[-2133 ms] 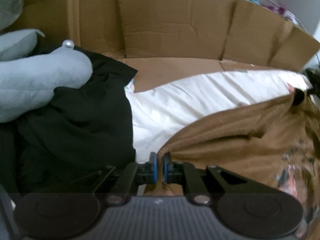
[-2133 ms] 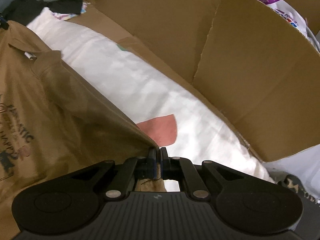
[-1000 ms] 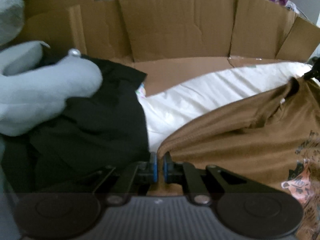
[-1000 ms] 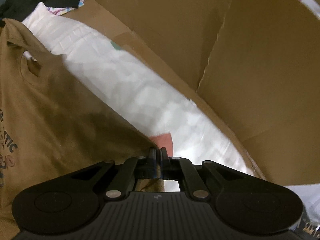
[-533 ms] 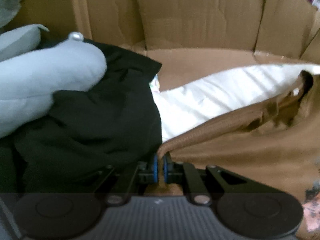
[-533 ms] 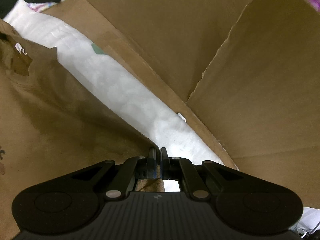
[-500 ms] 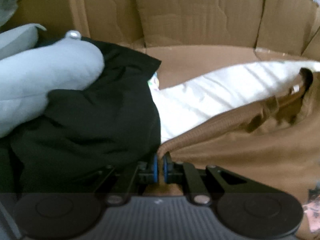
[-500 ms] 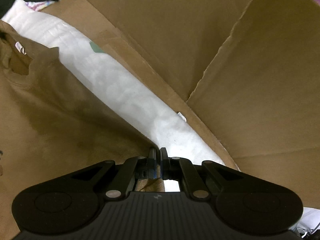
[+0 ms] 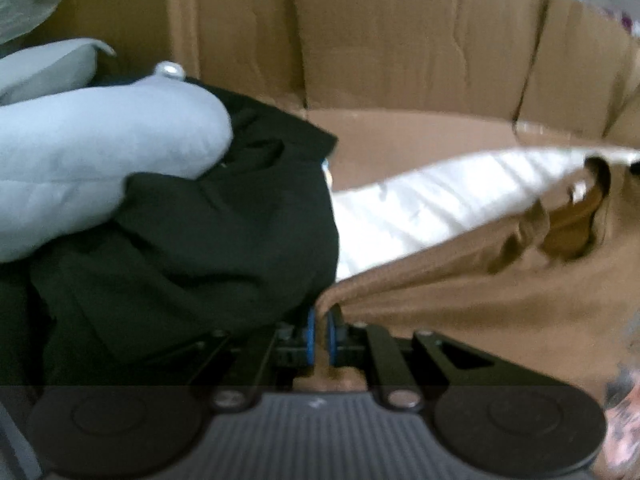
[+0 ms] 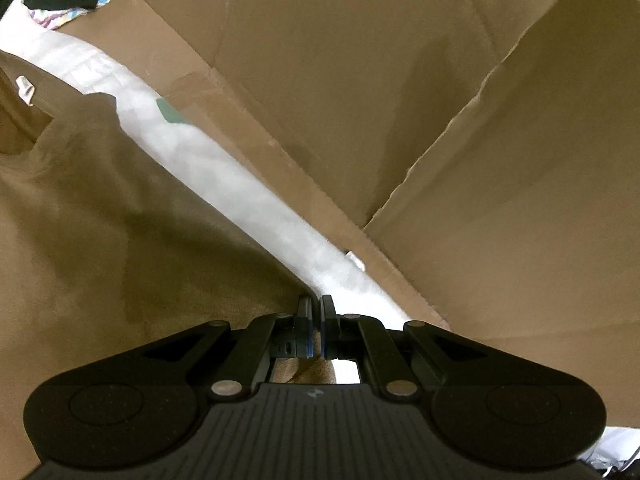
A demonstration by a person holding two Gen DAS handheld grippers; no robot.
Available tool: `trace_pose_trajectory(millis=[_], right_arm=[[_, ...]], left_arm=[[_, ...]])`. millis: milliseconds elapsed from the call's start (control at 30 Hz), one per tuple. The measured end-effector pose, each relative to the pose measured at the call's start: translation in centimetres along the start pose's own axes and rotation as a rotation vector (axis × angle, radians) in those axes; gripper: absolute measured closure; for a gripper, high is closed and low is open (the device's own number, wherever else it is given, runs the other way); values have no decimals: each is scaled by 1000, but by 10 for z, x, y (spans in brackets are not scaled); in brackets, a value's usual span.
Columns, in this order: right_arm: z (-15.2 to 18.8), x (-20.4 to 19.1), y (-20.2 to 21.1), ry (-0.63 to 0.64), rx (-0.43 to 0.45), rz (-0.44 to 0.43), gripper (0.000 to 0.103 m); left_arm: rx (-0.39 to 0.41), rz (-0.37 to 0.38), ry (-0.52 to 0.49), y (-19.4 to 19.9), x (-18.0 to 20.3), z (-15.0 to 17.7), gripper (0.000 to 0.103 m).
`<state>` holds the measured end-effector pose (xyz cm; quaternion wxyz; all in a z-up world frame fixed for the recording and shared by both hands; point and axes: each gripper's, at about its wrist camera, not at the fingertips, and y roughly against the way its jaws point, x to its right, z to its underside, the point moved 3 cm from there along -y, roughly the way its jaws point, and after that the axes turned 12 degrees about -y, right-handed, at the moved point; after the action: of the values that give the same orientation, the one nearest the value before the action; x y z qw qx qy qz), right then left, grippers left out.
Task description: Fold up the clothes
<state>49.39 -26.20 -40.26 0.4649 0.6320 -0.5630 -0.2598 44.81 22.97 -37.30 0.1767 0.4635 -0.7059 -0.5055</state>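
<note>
Both claws pinch the brown T-shirt [image 10: 100, 240] over white bedding [image 10: 224, 172] — left claw [image 9: 320, 326] easing open, fabric still between; right claw [image 10: 316, 320] clamped tight. Neck label [image 10: 25, 89] and print [image 9: 622, 408] seem too blurred to read.

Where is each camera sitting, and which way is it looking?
Left wrist: sits on the left hand-held gripper, looking down over the brown T-shirt, black garment and cardboard walls; its jaws, opening, have shirt fabric between them.
Right wrist: sits on the right hand-held gripper, shut on the shirt, facing the white sheet.
Shared: shirt, sheet, cardboard.
</note>
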Motion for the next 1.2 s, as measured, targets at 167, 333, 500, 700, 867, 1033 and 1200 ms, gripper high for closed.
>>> trace_pose_trajectory(millis=[167, 333, 500, 700, 867, 1033, 1200], right_arm=[[-2, -2, 15, -22, 51, -45, 81], [-10, -10, 39, 7, 130, -129, 68], [-25, -27, 42, 1, 159, -180, 67], [-41, -57, 24, 21, 143, -230, 67], [-42, -79, 7, 28, 123, -256, 67], [-36, -91, 10, 77, 119, -293, 67], [-37, -89, 21, 113, 133, -335, 64]], left_arm=[[30, -45, -76, 14, 19, -16, 80], [96, -4, -115, 26, 35, -37, 72], [90, 30, -179, 11, 55, -59, 72], [64, 82, -282, -7, 84, -68, 72], [39, 84, -318, -24, 97, -68, 72], [35, 88, -331, -28, 98, -67, 72], [62, 118, -308, -20, 89, -67, 72]])
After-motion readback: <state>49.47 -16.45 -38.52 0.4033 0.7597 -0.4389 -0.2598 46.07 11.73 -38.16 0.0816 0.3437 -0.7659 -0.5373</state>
